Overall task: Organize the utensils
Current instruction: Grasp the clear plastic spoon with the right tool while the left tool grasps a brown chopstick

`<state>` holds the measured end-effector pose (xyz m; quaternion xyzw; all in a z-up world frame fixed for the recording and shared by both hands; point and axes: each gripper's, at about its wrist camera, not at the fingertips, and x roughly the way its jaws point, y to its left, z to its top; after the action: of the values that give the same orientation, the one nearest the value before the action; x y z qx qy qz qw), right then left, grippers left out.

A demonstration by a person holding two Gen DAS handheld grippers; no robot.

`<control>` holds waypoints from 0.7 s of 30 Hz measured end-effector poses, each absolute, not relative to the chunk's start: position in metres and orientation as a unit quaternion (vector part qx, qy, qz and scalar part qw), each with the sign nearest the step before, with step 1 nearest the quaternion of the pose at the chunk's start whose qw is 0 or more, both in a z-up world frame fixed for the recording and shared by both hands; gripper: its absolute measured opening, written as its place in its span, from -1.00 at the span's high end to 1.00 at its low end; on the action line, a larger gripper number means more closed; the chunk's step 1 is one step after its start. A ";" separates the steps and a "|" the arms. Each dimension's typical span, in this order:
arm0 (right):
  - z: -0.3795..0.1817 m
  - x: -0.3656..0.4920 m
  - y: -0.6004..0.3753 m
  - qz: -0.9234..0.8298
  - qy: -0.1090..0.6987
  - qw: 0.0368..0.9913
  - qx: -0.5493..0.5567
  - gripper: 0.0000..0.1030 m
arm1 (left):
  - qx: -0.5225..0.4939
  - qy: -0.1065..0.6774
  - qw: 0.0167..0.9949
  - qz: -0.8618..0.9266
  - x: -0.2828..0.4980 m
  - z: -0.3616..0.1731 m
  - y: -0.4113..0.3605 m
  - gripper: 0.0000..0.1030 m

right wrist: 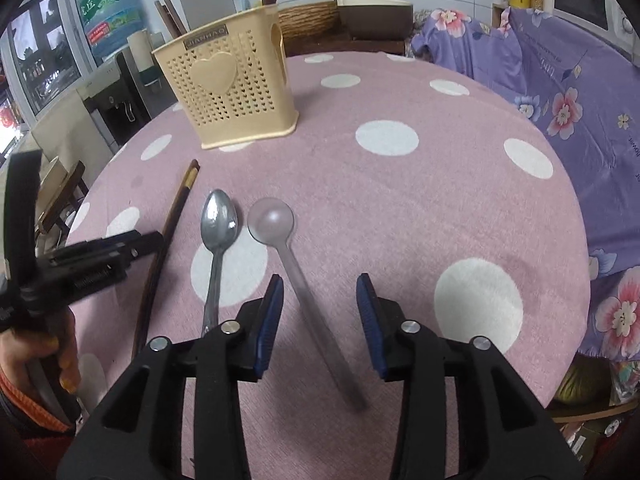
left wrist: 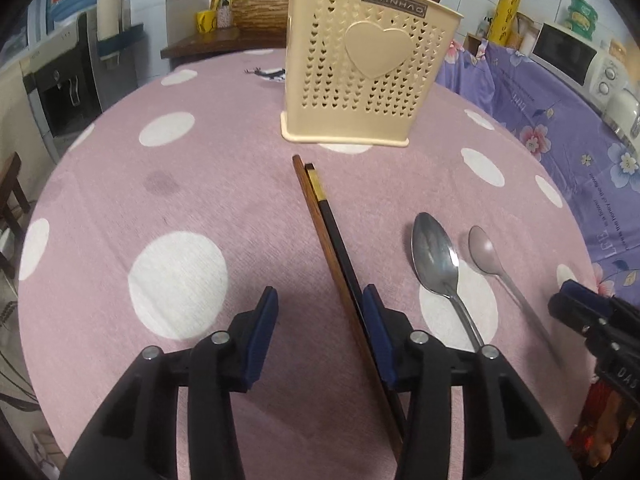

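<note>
A cream perforated utensil holder (left wrist: 360,68) with a heart on its side stands on the pink polka-dot table (left wrist: 180,184) and holds a few wooden utensils; it also shows in the right wrist view (right wrist: 228,92). Two chopsticks (left wrist: 336,248), one brown and one black with a gold band, lie side by side in front of it. A metal spoon (left wrist: 436,260) and a translucent plastic spoon (left wrist: 486,250) lie to their right. My left gripper (left wrist: 320,300) is open, with the chopsticks against its right finger. My right gripper (right wrist: 320,292) is open over the plastic spoon's (right wrist: 272,220) handle.
A purple floral cloth (right wrist: 580,92) covers a surface right of the table, with a microwave (left wrist: 572,56) on it. A water dispenser (left wrist: 80,76) stands to the left. A wooden side table with a basket (left wrist: 256,16) is behind the holder.
</note>
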<state>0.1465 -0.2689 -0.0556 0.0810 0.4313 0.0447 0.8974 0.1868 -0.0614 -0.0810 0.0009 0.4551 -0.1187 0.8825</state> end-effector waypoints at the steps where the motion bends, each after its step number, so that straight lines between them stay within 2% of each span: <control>1: -0.057 0.147 -0.268 0.047 0.431 0.897 0.083 0.23 | 0.005 0.453 0.884 -0.116 0.186 -0.081 -0.063 0.15; 11: -0.062 0.155 -0.268 0.057 0.428 0.900 0.064 0.23 | -0.009 0.467 0.879 -0.091 0.188 -0.078 -0.038 0.16; 21: -0.080 0.182 -0.239 0.149 0.450 0.879 -0.041 0.23 | -0.017 0.457 0.882 -0.115 0.190 -0.072 -0.053 0.16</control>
<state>0.1818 -0.2395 -0.0804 -0.0413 0.4503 0.1488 0.8794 0.1895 -0.0526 -0.0719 -0.0168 0.4572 -0.1149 0.8817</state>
